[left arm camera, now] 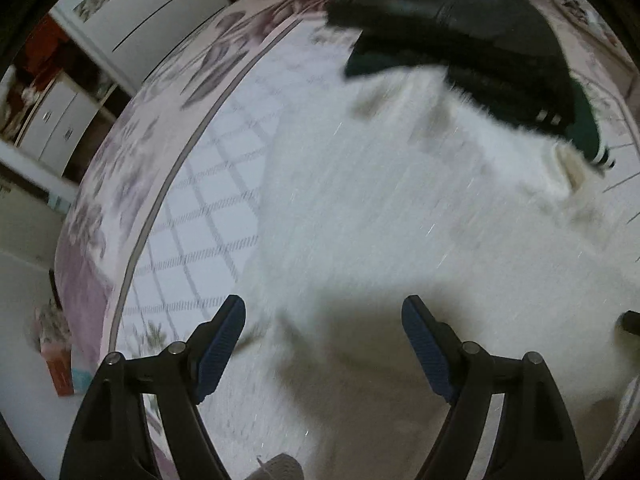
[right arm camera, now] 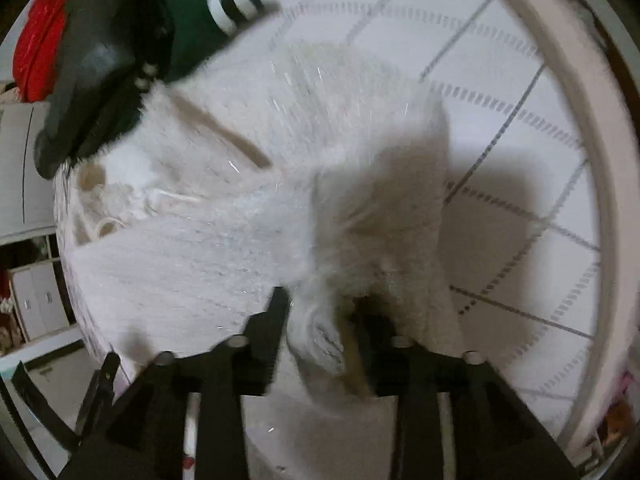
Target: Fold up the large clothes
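Observation:
A large white fluffy garment (left arm camera: 380,208) lies spread on a bed with a white checked sheet (left arm camera: 200,200). My left gripper (left arm camera: 324,316) is open above the garment's near part, nothing between its blue pads (left arm camera: 222,348). In the right wrist view the same white garment (right arm camera: 248,168) is bunched, and a sleeve or corner of it (right arm camera: 324,340) hangs between the fingers of my right gripper (right arm camera: 320,312). The jaws stand fairly close around that fabric. The frame is blurred, so the grip itself is unclear.
A dark pile of black and green clothes (left arm camera: 472,36) lies at the garment's far end; it also shows in the right wrist view (right arm camera: 132,56). A red cloth (right arm camera: 36,40) lies behind it. White drawers (left arm camera: 60,128) stand left of the bed. The bed's pink edge (right arm camera: 592,160) runs on the right.

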`<state>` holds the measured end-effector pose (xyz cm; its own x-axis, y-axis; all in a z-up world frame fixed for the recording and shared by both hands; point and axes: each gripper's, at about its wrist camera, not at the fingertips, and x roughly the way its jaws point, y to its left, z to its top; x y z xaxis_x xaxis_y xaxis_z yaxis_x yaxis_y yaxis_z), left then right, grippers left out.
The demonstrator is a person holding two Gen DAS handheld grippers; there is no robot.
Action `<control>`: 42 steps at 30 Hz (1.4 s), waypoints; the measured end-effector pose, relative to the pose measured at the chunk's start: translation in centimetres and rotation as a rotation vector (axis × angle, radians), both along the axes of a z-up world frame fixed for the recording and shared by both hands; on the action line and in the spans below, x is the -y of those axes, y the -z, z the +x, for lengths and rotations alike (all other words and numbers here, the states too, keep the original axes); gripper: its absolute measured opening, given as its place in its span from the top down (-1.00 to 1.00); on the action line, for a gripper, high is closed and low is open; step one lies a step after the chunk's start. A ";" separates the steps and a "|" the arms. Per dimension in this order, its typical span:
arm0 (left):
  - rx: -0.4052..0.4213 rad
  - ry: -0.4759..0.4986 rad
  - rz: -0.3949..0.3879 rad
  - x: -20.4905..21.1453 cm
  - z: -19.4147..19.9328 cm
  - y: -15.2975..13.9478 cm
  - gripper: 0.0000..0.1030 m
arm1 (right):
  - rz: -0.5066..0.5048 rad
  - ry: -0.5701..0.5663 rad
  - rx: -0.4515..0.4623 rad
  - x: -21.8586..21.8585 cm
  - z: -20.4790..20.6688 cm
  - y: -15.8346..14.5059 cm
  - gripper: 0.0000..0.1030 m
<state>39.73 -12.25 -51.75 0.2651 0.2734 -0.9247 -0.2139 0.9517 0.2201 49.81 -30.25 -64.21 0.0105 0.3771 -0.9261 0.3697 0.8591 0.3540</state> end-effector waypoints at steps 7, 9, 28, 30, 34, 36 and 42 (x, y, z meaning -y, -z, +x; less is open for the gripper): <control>-0.034 0.089 0.103 -0.2 8.4 2.8 -0.55 | 0.197 -0.061 0.149 -5.7 4.7 -6.0 -0.21; -0.062 0.100 0.163 -1.0 10.1 5.4 -0.55 | 0.290 -0.072 0.149 -8.8 7.4 -4.1 -0.21; -0.009 0.043 0.155 -6.0 9.1 4.1 -0.59 | 0.128 -0.294 0.232 -24.4 15.2 3.0 0.74; 0.002 0.041 0.151 -5.9 9.1 3.7 -0.59 | 0.088 -0.267 0.279 -24.2 15.8 1.8 0.75; -0.010 0.067 0.149 -5.0 9.4 3.7 -0.59 | 0.113 -0.340 0.096 -25.1 17.9 3.9 0.60; 0.008 0.080 0.140 -4.2 9.2 2.9 -0.59 | 0.169 -0.294 0.034 -23.5 17.7 3.1 0.57; 0.019 0.145 0.146 -0.3 8.9 2.6 -0.59 | 0.009 -0.145 0.128 -16.0 13.9 -3.4 -0.49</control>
<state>48.64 -11.91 -54.32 0.3280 0.3623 -0.8724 -0.0824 0.9310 0.3557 63.69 -14.24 -60.85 0.0728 0.3918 -0.9172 0.1940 0.8965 0.3984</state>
